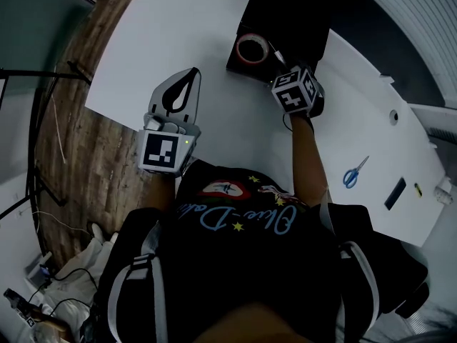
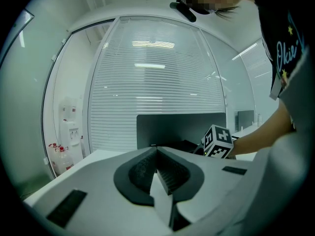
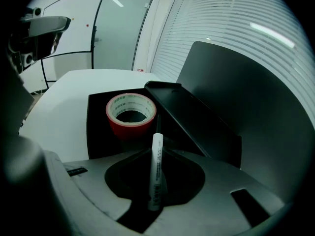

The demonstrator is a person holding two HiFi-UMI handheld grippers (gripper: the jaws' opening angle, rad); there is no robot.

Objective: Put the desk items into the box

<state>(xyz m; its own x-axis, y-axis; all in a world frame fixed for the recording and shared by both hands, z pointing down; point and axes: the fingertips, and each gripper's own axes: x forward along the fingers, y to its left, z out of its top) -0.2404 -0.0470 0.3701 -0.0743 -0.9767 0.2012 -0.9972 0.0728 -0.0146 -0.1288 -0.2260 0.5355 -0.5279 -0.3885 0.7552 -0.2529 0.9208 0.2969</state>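
right gripper (image 3: 157,150) jaws clamped on pen (image 3: 156,173), its length aimed at box (image 3: 98,129) just ahead, below; left gripper (image 2: 157,154) jaws closed, empty

Box mouth: the black box (image 3: 98,127) lies open from above, with bare floor in front and to the left of the tape roll (image 3: 131,113).
Lid: the lid (image 3: 221,97) stands raised along the box's right side, walling off any approach from there.
Right gripper: the right gripper (image 3: 157,151) hangs at the box's near edge, its jaws clamped on a white pen (image 3: 156,166) that points at the tape roll.
Left gripper: the left gripper (image 1: 187,81), jaws together, hovers left of the box and well apart from it.
Table: the white table (image 1: 186,20) lies bare between the left gripper and the box.
Scissors: the scissors (image 1: 355,171) lie far to the right, well apart from the box.
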